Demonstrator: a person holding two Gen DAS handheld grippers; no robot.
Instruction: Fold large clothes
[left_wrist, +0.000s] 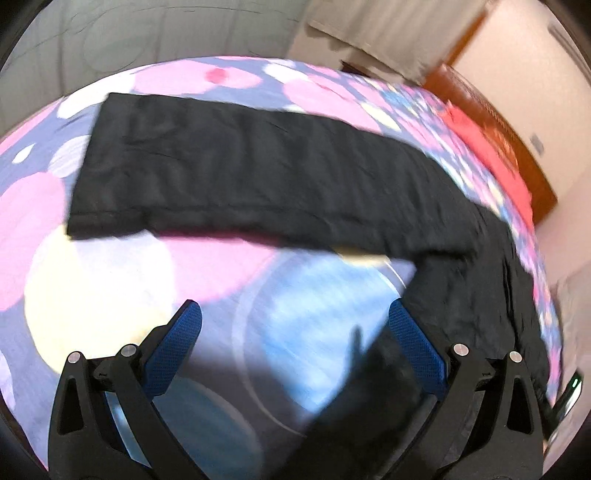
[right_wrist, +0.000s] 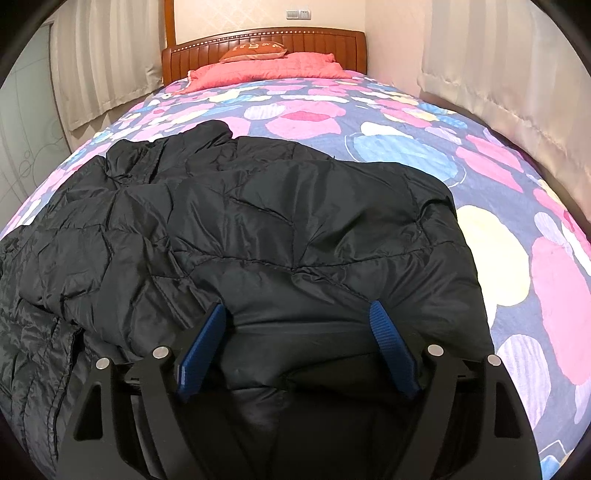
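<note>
While the black quilted jacket (right_wrist: 258, 229) lies spread across the near end of the bed, on the flowered bedspread (right_wrist: 406, 122), the right gripper (right_wrist: 297, 314) stands wide open with a puffy fold of the jacket's near edge bulging up between its blue pads (right_wrist: 201, 347); it grips nothing yet, as far as I can judge. The left gripper (left_wrist: 293, 310) is likewise spread wide, hanging over bare bedspread (left_wrist: 110, 280) with nothing between its fingers, and its view is blurred; beyond it a long black stretch of the jacket (left_wrist: 236, 173) lies flat, probably a sleeve or a side panel. To do this step well, the right tongs should close on the full thickness of the padded hem, not on the slippery outer layer alone, since the shiny fabric looks likely to slide. The left should take a matching edge so the fold lifts evenly and air is pressed out. As for writing, the orange cushion (right_wrist: 255, 51) by the wooden headboard (right_wrist: 266, 37) bears pale lettering, too small to read; the jacket shows no label.
</note>
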